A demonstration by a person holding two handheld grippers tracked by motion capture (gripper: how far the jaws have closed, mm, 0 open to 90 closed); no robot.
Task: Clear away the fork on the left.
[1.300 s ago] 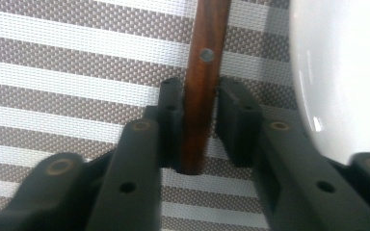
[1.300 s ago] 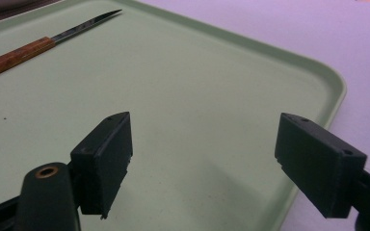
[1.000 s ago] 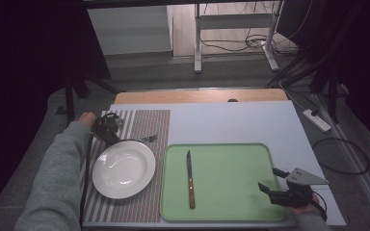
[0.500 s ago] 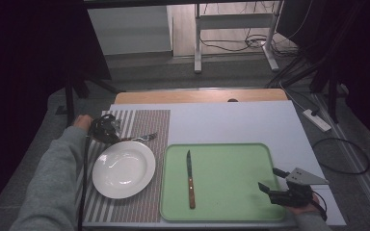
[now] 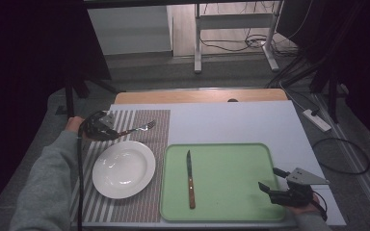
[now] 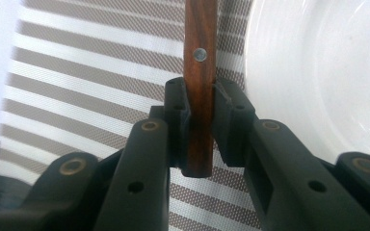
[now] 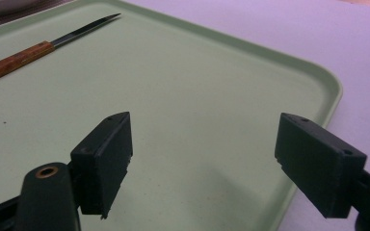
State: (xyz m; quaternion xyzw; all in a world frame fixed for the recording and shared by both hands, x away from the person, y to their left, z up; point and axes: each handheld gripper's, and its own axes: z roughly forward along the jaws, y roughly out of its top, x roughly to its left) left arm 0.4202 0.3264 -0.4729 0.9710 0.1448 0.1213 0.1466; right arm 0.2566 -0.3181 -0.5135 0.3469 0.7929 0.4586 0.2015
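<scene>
The left gripper (image 5: 107, 129) is holding a fork (image 5: 137, 129) by its wooden handle, fingers clamped on it, over the striped placemat (image 5: 139, 202) just behind the white plate (image 5: 124, 169). The right gripper (image 5: 273, 181) is hovering, fingers apart, over the green tray (image 5: 231, 163), where a knife (image 5: 190, 179) is lying on the worktop (image 5: 221, 120).

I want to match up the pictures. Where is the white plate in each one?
High view: the white plate lies at the lower left, on the striped placemat.
Left gripper view: the plate takes up the right side, beside the wooden fork handle.
Right gripper view: a pale sliver in the top left corner is probably its rim.
Shared landmark: the striped placemat under the plate.
</scene>
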